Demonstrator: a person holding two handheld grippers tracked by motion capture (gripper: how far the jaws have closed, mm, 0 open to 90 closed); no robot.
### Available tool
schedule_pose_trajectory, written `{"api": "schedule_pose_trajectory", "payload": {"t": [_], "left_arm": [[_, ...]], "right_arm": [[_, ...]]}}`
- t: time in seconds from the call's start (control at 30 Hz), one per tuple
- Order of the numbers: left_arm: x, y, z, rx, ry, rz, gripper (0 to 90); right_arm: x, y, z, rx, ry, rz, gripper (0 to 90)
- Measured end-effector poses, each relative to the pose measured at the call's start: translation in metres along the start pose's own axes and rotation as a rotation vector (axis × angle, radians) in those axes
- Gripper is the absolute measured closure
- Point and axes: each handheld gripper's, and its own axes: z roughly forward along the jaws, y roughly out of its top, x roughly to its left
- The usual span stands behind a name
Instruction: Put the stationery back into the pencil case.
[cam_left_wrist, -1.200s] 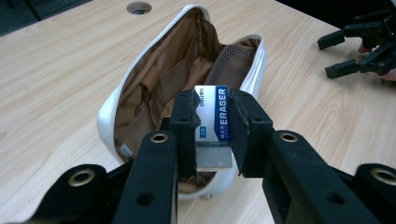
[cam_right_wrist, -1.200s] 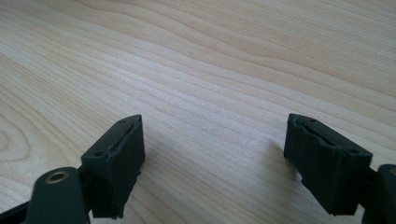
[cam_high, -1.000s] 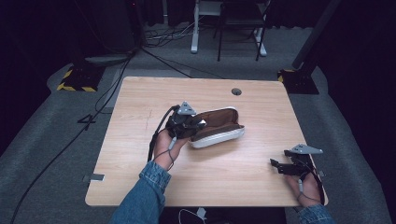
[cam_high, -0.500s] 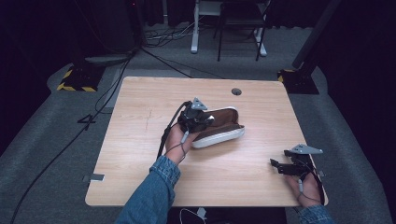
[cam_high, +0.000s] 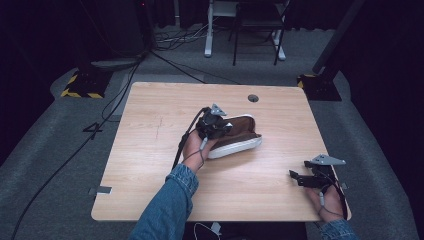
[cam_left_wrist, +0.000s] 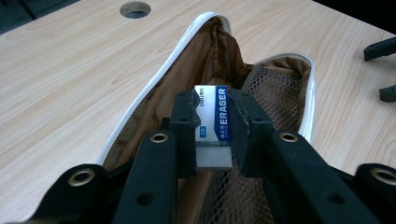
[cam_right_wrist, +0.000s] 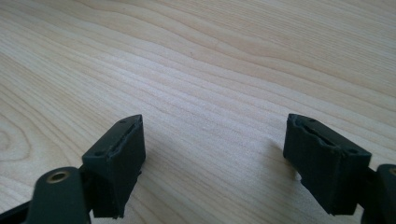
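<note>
Resting on pale wood table (cam_high: 150, 175): left tongs (cam_left_wrist: 211, 133) clamping eraser (cam_left_wrist: 212, 119), right tongs (cam_right_wrist: 212, 158) agape, empty.

One eraser (cam_left_wrist: 214, 122), one open brown pouch (cam_high: 240, 132) near the middle of the table (cam_high: 150, 150), two grippers: left gripper (cam_high: 214, 123), right gripper (cam_high: 302, 177) at the table's near right corner.
</note>
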Motion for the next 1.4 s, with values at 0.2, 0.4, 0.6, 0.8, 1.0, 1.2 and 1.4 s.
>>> {"api": "schedule_pose_trajectory", "payload": {"t": [0.2,0.4,0.6,0.8,1.0,1.2,1.4], "left_arm": [[0.001,-0.001,0.011,0.030,0.002,0.017,72.2],[0.002,-0.002,0.017,0.052,0.000,0.019,72.2],[0.006,-0.005,0.021,0.069,-0.004,-0.004,72.1],[0.005,-0.006,0.026,0.116,-0.024,0.002,72.1],[0.003,-0.007,0.028,0.138,-0.016,0.020,71.9],[0.001,-0.005,0.026,0.126,0.005,0.002,49.4],[-0.003,-0.002,0.016,0.104,0.013,0.019,43.1]], "right_arm": [[0.000,0.000,0.000,0.000,0.000,0.000,21.4],[0.000,0.000,0.000,-0.001,0.000,0.001,21.4],[0.000,0.000,0.000,0.000,0.000,0.000,21.4],[0.000,0.000,0.000,0.000,0.000,-0.001,21.4],[0.000,0.000,0.000,0.000,0.000,0.000,21.4],[0.000,0.000,0.000,-0.001,0.001,0.001,21.4],[0.000,0.000,0.000,-0.001,0.001,0.000,21.4]]}}
